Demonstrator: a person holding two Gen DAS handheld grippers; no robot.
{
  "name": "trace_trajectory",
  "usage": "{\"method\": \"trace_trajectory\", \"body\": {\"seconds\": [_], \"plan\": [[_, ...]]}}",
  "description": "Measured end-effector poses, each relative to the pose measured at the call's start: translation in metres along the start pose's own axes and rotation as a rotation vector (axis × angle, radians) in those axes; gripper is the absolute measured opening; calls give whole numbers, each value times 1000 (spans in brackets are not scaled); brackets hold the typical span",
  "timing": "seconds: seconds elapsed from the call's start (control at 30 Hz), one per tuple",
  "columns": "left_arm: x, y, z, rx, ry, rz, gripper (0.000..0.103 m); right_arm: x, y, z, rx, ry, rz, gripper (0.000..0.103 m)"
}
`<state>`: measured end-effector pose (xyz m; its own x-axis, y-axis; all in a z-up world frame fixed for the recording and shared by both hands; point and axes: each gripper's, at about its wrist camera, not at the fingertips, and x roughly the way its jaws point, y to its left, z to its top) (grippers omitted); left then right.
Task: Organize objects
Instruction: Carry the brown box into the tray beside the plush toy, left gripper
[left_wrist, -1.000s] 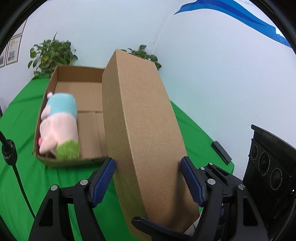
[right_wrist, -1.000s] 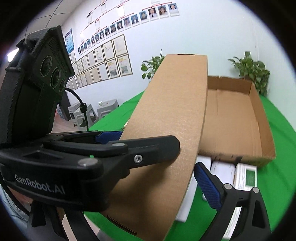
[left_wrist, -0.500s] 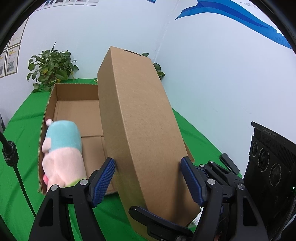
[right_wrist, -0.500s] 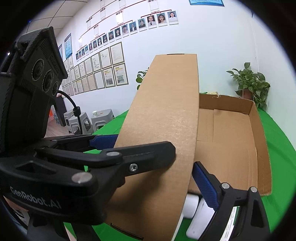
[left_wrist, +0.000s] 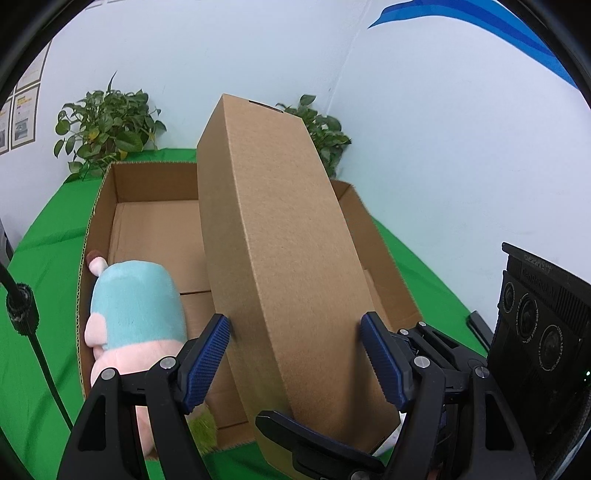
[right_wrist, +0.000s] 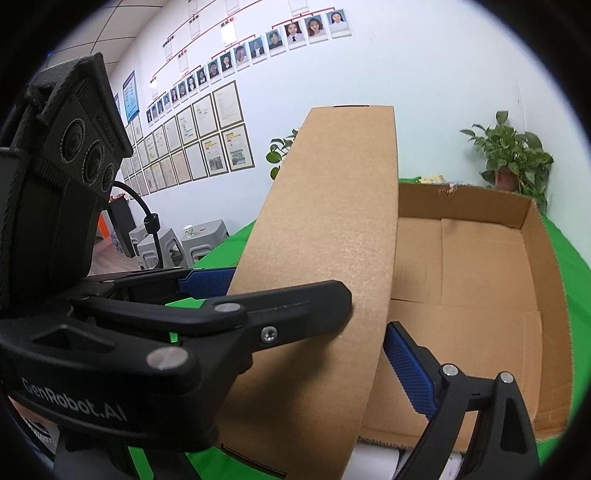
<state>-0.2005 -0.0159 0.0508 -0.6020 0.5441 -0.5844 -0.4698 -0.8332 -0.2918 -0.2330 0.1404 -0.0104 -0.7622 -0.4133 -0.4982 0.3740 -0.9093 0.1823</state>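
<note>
Left gripper (left_wrist: 295, 354): its blue pads (left_wrist: 207, 362) are pressing on the two long faces of the closed carton (left_wrist: 280, 266), clamping it near its lower end.
Right gripper (right_wrist: 321, 332): it is straddling the same carton from the other side; one black finger is lying across the broad face, the opposite blue pad (right_wrist: 410, 373) is sitting at the far edge. Contact looks firm, so it is gripping too.
Closed carton: long, plain brown cardboard, tilting up and away from both cameras, its lower end between the jaws, its upper end rising above the tray's back wall. It is hanging over the open tray box (left_wrist: 99, 206), not yet resting in it as far as can be told.
Open tray box: shallow and wide, lying on the green cloth (left_wrist: 44, 236); its right half is showing bare floor in the right wrist view.
Plush toy (left_wrist: 136, 314): pink and pale blue, lying along the tray's left wall and filling the near left corner.
Edges: the carton's left long edge is running just beside the toy; the tray's right wall (right_wrist: 550, 295) is standing well apart from the carton.
Surroundings: potted plants (left_wrist: 107, 129) are standing behind the tray against the white wall; white packets (right_wrist: 376, 461) are peeking out below the tray's near edge.
Hand pose: both grippers are pointing forward and somewhat downward, side by side, each one's camera housing showing in the other's view.
</note>
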Motion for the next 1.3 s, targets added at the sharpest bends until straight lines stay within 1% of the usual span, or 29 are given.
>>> {"method": "trace_trajectory", "body": {"seconds": [0.2,0.43,0.5,0.57,0.67,0.8,0.9,1.0,1.03,1.1,1.2,1.27,1.3], "plan": [[49,30,2,-17,50,32,71,31,-11,-4,58,38,30,93],[98,59,1,-42,120,64,70,56,-30,-10,103,86,52,92],[107,65,-3,-51,147,74,67,64,-36,-11,117,109,61,92],[115,67,-6,-32,179,89,57,69,-41,-16,149,130,64,91],[123,68,-8,-12,213,105,51,75,-50,-23,196,174,65,91],[122,74,-9,-32,209,109,47,73,-50,-25,193,191,73,91],[116,73,-13,-43,213,113,40,74,-53,-24,194,208,91,92],[112,74,-13,-52,209,124,39,72,-56,-24,203,219,103,92],[107,73,-14,-58,204,127,39,71,-58,-24,212,225,114,93],[93,77,-13,-75,184,129,39,67,-61,-23,223,229,163,93],[71,78,-15,-81,145,148,39,54,-60,-19,189,215,161,93],[59,77,-17,-75,125,149,39,53,-61,-20,182,227,147,90],[56,76,-18,-73,120,150,39,55,-63,-21,187,241,146,80]]}}
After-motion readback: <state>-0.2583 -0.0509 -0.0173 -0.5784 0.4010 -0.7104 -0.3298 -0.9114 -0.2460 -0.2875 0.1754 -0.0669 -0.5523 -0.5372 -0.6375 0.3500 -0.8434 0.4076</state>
